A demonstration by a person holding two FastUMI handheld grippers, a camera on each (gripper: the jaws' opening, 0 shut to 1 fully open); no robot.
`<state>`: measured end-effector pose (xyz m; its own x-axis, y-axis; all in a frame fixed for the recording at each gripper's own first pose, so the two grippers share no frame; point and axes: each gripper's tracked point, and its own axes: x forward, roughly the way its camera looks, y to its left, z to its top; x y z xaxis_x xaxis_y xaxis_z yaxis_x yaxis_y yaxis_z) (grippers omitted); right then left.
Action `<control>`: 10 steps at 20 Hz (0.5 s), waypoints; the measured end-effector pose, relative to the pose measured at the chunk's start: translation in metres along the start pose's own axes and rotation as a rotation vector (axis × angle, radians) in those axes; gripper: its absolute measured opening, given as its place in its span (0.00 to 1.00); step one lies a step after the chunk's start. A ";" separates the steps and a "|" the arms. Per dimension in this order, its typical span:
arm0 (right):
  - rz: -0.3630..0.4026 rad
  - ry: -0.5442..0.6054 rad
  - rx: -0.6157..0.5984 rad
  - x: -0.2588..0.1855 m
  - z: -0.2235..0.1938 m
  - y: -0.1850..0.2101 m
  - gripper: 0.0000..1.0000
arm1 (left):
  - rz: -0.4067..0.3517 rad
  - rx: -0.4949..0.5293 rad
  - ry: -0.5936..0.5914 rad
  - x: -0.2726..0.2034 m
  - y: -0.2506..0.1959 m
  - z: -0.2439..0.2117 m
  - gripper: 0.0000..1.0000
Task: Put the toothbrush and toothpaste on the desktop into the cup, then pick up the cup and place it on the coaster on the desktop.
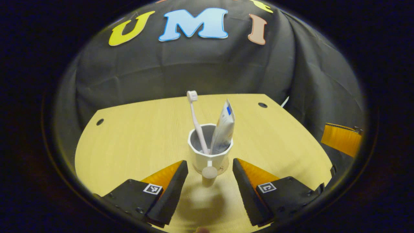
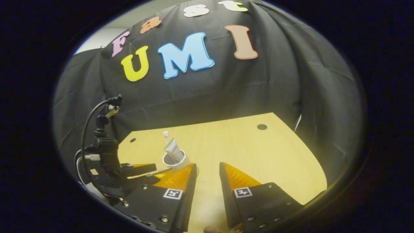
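A white cup (image 1: 210, 155) stands upright on the wooden desktop (image 1: 136, 145). A pink toothbrush (image 1: 195, 116) and a toothpaste tube (image 1: 223, 127) stand inside it, leaning against the rim. My left gripper (image 1: 210, 163) is open, a finger on either side just short of the cup and not touching it. In the right gripper view the cup (image 2: 174, 159) sits to the left with the left gripper (image 2: 136, 170) beside it. My right gripper (image 2: 207, 166) hangs over the desktop with a narrow gap between its fingers and nothing in it.
The desktop (image 2: 258, 155) has small dark holes near its far corners (image 1: 262, 105). Black cloth closes the booth behind and at the sides. A cable (image 2: 89, 126) loops up from the left gripper. Part of the right gripper (image 1: 341, 139) shows at the desk's right edge.
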<state>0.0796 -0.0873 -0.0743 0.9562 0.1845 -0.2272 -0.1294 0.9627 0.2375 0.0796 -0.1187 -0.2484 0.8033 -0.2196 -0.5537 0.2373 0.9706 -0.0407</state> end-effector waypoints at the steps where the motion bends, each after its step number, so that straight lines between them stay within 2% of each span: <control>1: 0.004 -0.032 -0.010 -0.004 0.007 0.006 0.43 | -0.003 -0.001 -0.037 -0.012 0.001 0.007 0.98; 2: -0.010 -0.070 -0.025 -0.008 0.014 0.010 0.41 | 0.002 0.007 -0.084 -0.031 0.004 0.018 0.92; 3: -0.030 -0.092 -0.037 -0.011 0.018 0.011 0.43 | 0.013 0.022 -0.120 -0.045 0.009 0.024 0.92; 4: -0.042 -0.112 -0.049 -0.014 0.022 0.014 0.40 | 0.032 0.045 -0.175 -0.065 0.017 0.036 0.91; 5: -0.061 -0.142 -0.055 -0.022 0.029 0.019 0.43 | 0.041 0.056 -0.208 -0.081 0.020 0.044 0.98; 6: -0.073 -0.171 -0.054 -0.026 0.035 0.023 0.40 | 0.050 0.061 -0.235 -0.095 0.024 0.050 0.84; 7: -0.084 -0.195 -0.058 -0.029 0.040 0.027 0.42 | 0.056 0.066 -0.255 -0.108 0.029 0.054 0.91; 10: -0.082 -0.236 -0.115 -0.036 0.044 0.043 0.40 | 0.068 0.056 -0.312 -0.133 0.040 0.061 0.91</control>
<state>0.0508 -0.0616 -0.0141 0.9977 0.0665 -0.0119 -0.0647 0.9913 0.1151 0.0159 -0.0570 -0.1256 0.9450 -0.1829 -0.2713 0.2004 0.9790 0.0382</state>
